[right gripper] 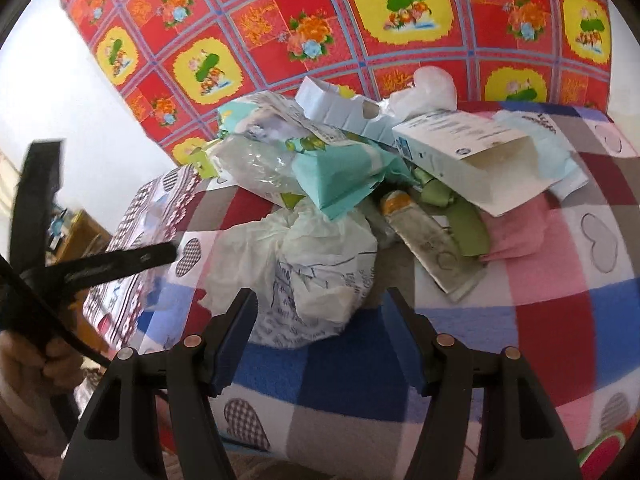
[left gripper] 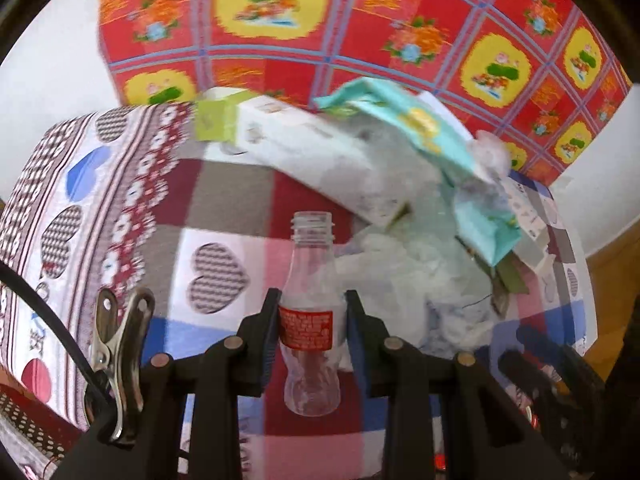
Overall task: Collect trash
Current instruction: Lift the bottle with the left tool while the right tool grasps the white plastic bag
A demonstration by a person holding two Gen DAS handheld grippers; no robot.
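Fingers [left gripper: 272,320] of L gripper [left gripper: 312,320] clamp bottle [left gripper: 310,280]; trash pile [left gripper: 400,200] blurred.

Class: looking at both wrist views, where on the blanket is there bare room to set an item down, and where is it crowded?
Bare: the checked blanket right of the crumpled white bag, and near the right gripper. Crowded: the rear heap around the white carton.

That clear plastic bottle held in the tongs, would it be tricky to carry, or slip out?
The plastic bottle looks empty and capless, so it is probably very light. Its thin clear wall may dent under the left tongs, which close at its labelled waist. That narrowing probably helps stop it sliding. Set down upright, it might tip easily.
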